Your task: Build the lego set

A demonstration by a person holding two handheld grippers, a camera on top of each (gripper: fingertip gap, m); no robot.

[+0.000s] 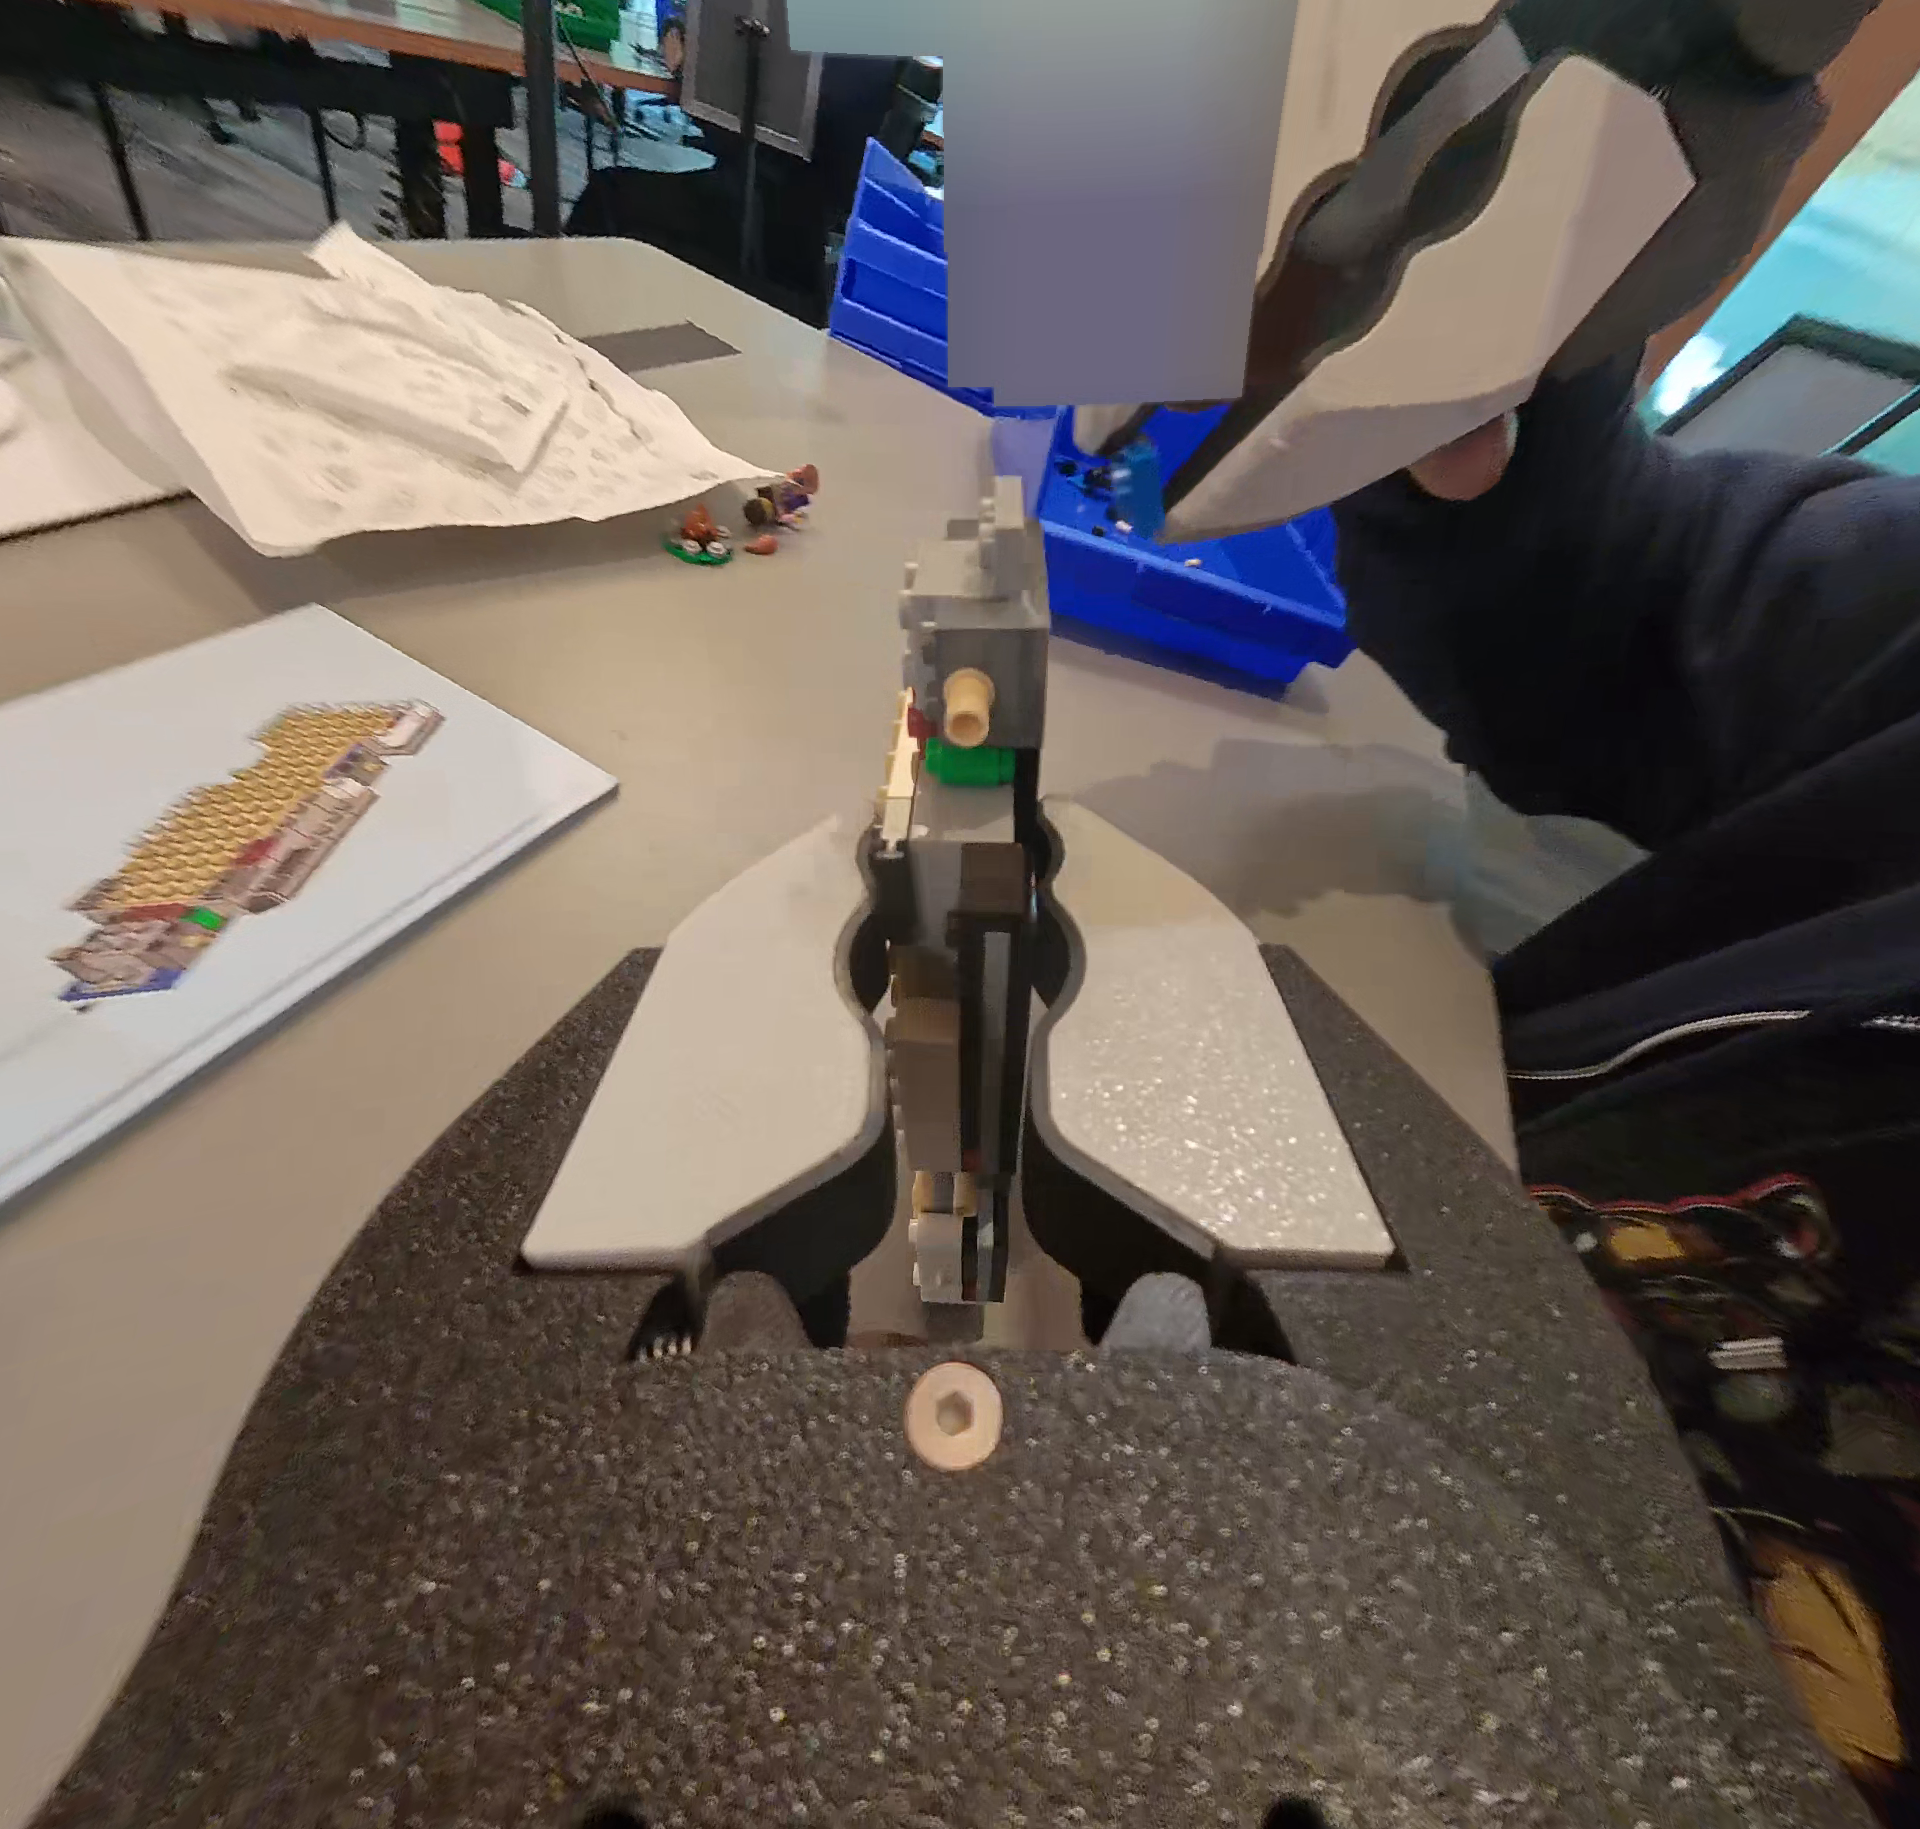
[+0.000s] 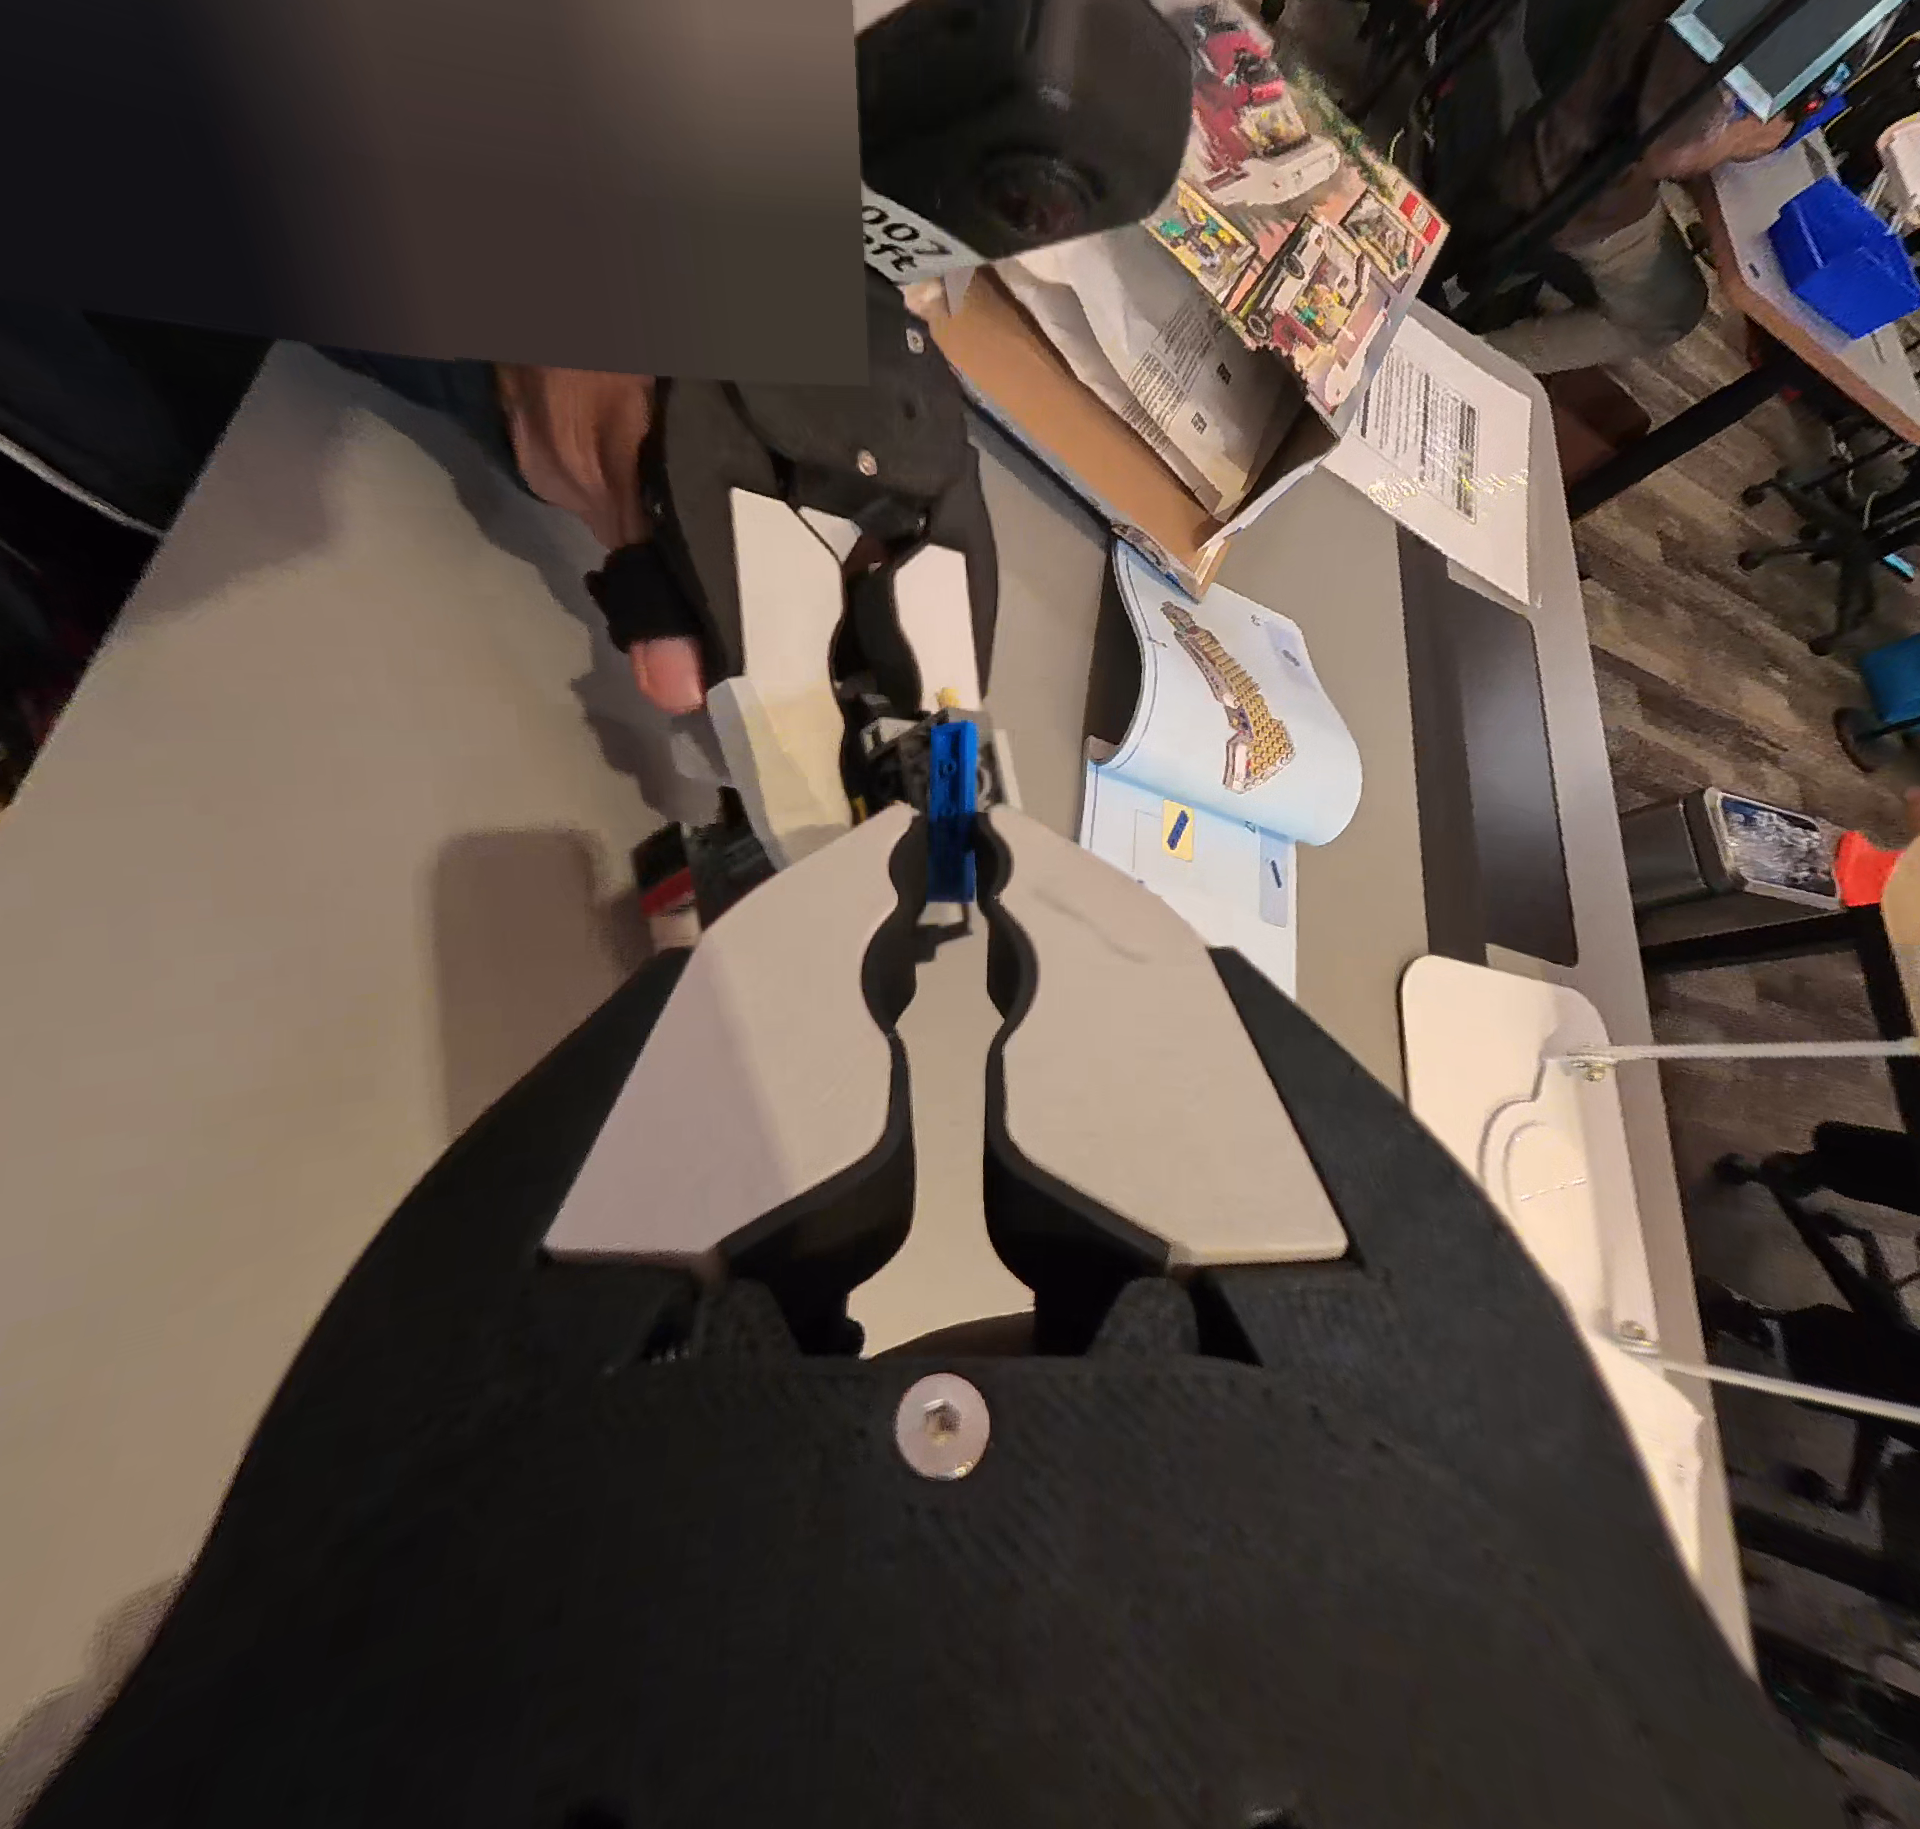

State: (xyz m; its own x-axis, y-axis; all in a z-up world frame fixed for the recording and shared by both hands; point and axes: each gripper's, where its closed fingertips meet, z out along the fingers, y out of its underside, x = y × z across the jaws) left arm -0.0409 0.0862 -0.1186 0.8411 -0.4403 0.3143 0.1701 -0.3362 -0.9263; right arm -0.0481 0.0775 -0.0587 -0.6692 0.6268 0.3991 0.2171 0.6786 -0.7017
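Grey brick assembly [image 1: 971,844] with tan peg and green stud, upright, clamped between left fingers [image 1: 790,938]; narrow blue plate [image 2: 951,823] gripped edge-on by right fingers [image 2: 831,948]

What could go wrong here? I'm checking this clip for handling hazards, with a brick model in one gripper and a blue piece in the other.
1. The left gripper clamps only the lower part of the tall brick assembly; pushing on its free top could lever it loose or split it.
2. The right gripper pinches the thin blue plate near one end, so it might twist or pop out.
3. A dropped piece could land among parts in the blue bin.
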